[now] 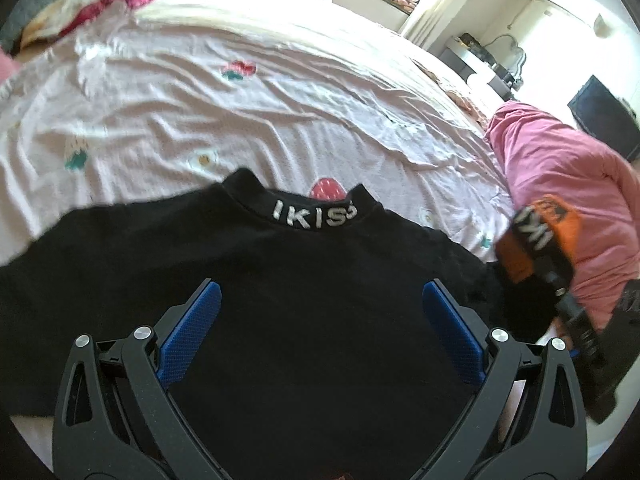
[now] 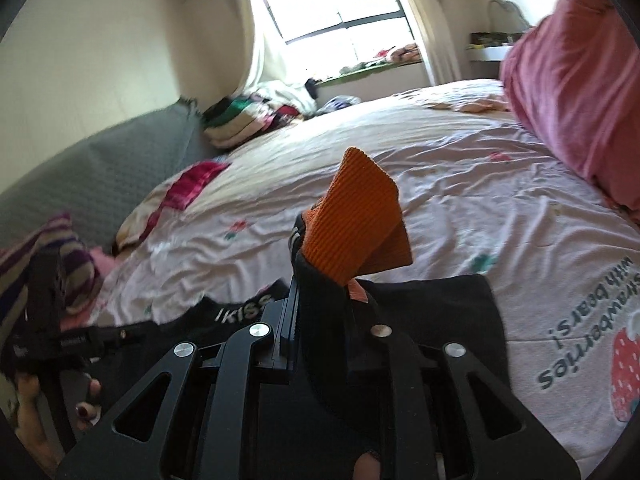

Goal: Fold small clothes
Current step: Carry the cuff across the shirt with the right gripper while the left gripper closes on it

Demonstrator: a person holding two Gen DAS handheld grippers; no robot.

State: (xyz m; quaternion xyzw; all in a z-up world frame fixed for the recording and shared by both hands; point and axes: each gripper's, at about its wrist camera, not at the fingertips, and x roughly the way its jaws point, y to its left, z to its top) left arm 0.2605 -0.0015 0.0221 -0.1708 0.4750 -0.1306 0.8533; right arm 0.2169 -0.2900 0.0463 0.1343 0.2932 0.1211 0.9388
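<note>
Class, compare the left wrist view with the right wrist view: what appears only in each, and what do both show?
Only the left wrist view shows the left gripper with its blue pads spread open above the black top. Only the right wrist view shows the window, the grey headboard and the bedsheet's strawberry print. Both show the pink bedsheet, the top's white-lettered collar and the right gripper clamped on the orange cuff.
</note>
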